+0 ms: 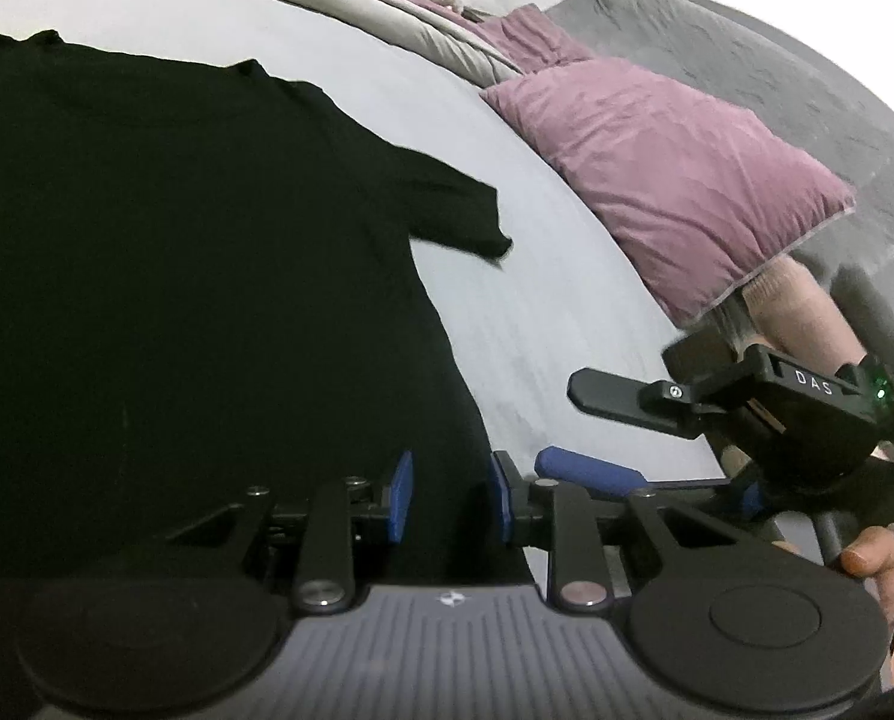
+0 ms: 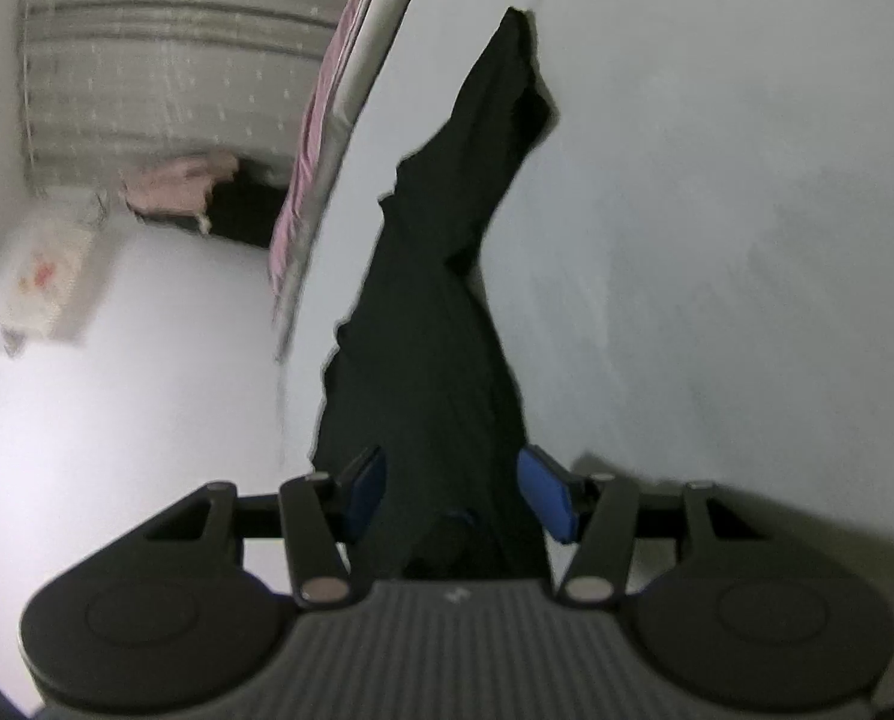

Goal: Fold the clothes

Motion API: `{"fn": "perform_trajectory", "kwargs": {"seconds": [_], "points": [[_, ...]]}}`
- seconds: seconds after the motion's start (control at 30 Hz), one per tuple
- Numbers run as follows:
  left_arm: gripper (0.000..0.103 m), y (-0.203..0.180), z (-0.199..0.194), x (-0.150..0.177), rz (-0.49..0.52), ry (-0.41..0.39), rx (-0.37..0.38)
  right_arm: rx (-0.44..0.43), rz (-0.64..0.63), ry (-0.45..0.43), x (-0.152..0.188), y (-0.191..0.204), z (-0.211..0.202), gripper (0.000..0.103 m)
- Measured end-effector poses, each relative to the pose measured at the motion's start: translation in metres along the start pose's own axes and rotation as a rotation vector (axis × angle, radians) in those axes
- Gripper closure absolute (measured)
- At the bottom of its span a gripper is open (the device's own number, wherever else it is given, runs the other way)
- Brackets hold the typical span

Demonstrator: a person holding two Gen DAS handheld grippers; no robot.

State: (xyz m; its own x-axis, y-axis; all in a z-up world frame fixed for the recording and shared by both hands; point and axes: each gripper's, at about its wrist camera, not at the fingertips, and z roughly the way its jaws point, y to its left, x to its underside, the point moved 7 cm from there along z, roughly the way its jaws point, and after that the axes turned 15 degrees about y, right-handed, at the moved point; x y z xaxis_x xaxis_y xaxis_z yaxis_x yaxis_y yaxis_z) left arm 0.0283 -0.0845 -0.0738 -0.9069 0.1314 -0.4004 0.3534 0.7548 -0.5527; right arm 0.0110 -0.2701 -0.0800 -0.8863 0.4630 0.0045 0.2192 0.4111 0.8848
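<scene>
The black T-shirt [image 1: 177, 276] lies spread on the pale grey bed sheet [image 1: 537, 324], collar toward the far edge of the bed, one short sleeve [image 1: 465, 210] reaching out flat toward the purple pillow [image 1: 657, 180] at the bed's right edge; the left claw [image 1: 450, 499] hangs over the shirt's near hem, its blue pads [image 1: 401, 495] parted with only dark cloth showing below the gap, nothing pinched that I can see; released, then. Over at the right, the right claw [image 1: 573, 426] comes in from the side above bare sheet, a person's hand [image 1: 879, 558] on its handle. From the right wrist view the right claw [image 2: 456, 495] is half spread; a bunched fold of the black shirt [image 2: 447, 300] runs up from between its blue pads [image 2: 546, 495] and trails away across the sheet [image 2: 717, 240]; whether the pads really press that cloth I cannot tell. Beyond the bed's left edge, a pale floor [image 2: 117, 420] and a curtain [image 2: 177, 48].
</scene>
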Motion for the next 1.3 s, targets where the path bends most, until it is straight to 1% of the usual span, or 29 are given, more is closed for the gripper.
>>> {"fn": "perform_trajectory", "kwargs": {"seconds": [0.23, 0.37, 0.47, 0.67, 0.77, 0.83, 0.9, 0.97, 1.2, 1.3], "points": [[0.078, -0.014, -0.005, 0.027, 0.015, 0.031, -0.010, 0.103, -0.059, 0.044, 0.050, 0.003, -0.012, 0.052], [0.078, -0.016, -0.006, 0.039, 0.008, 0.038, -0.013, 0.166, -0.087, 0.059, 0.078, 0.000, -0.023, 0.052], [0.078, -0.019, -0.006, 0.044, 0.019, 0.041, -0.028, 0.195, -0.097, 0.064, 0.095, -0.007, -0.034, 0.052], [0.078, -0.023, -0.004, 0.050, 0.030, 0.040, -0.047, 0.213, -0.089, 0.061, 0.111, -0.017, -0.040, 0.064], [0.078, -0.023, -0.005, 0.052, 0.029, 0.042, -0.050, 0.250, -0.116, 0.078, 0.113, -0.016, -0.036, 0.073], [0.078, -0.023, -0.006, 0.053, 0.028, 0.045, -0.052, 0.279, -0.135, 0.095, 0.117, -0.016, -0.032, 0.087], [0.078, -0.025, -0.006, 0.053, 0.034, 0.048, -0.057, 0.301, -0.148, 0.106, 0.121, -0.017, -0.031, 0.098], [0.078, -0.028, -0.005, 0.053, 0.047, 0.052, -0.062, 0.302, -0.159, 0.101, 0.124, -0.015, -0.034, 0.098], [0.078, -0.035, 0.001, 0.055, 0.070, 0.067, -0.057, 0.316, -0.258, 0.012, 0.144, 0.015, -0.059, 0.098], [0.078, -0.037, 0.002, 0.057, 0.077, 0.076, -0.063, 0.368, -0.274, 0.000, 0.144, 0.014, -0.061, 0.098]]}}
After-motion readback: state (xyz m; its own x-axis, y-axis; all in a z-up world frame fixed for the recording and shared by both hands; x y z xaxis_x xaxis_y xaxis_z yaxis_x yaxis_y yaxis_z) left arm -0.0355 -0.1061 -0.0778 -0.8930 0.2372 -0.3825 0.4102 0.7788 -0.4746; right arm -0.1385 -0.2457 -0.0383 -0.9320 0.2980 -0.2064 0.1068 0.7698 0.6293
